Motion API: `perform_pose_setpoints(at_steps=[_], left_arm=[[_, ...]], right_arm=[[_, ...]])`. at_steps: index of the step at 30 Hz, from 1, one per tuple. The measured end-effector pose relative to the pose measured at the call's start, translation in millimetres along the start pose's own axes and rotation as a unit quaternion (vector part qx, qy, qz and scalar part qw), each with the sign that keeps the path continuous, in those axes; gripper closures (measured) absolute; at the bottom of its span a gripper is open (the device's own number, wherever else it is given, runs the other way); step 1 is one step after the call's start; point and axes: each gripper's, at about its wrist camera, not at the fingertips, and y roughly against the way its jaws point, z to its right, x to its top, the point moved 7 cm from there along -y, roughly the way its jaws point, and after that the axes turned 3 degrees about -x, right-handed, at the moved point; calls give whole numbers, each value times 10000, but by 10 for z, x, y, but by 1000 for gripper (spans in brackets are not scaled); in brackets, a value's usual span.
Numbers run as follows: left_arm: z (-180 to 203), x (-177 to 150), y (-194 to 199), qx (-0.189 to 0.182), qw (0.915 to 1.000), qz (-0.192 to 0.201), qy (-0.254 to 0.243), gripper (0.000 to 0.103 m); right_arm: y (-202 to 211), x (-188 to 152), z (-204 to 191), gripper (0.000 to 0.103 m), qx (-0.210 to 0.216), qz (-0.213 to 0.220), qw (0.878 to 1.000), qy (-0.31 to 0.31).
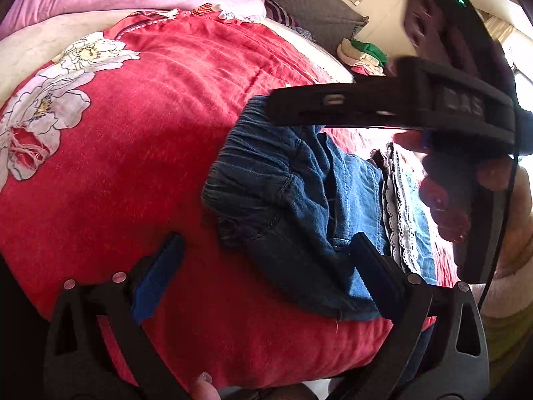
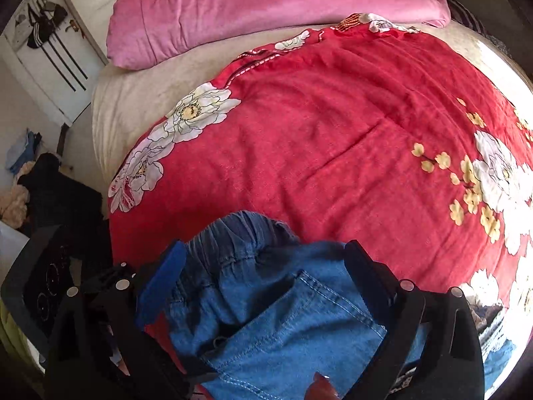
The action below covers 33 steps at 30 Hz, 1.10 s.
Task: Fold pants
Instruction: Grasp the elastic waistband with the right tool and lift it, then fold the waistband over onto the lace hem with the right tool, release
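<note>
Two pairs of tongs hang spread wide over the near edge of the bed, and neither has hold of anything. The left tongs have one pad above the bare red blanket and the other at the lower corner of the jeans. The right tongs straddle the pocket side of the same jeans with cloth showing between the pads but not pinched.

The jeans lie bunched near the bed's near edge, the gathered waistband pointing up the bed, a lace-trimmed piece just beside them.

The main risk is a poor grip. The denim sits in several loose layers, so a closing pad could catch only the top layer, or nip the blanket along with it, and the fold would come out skewed or drag the blanket. The lace piece is close enough to be picked up by mistake. The heap also lies close to the edge, so a pull toward the person could slide it off. Farther up, the pink quilt is well apart and no trouble.
</note>
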Motion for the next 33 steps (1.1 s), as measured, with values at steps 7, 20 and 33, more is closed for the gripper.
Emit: perform_pose_setpoints(at_steps=[7, 20, 33], left_arm=[[-25, 35, -21, -90, 9999, 95, 23, 10], [341, 265, -105, -1096, 9938, -2, 206, 53], [1499, 341, -356, -989, 9903, -91, -974, 56]], right_arm=[[-265, 18, 28, 53, 53, -357, 9993, 69], [773, -203, 523, 69, 1035, 1038, 9865, -724], [1504, -852, 1324, 69, 1035, 1815, 9697, -1269]])
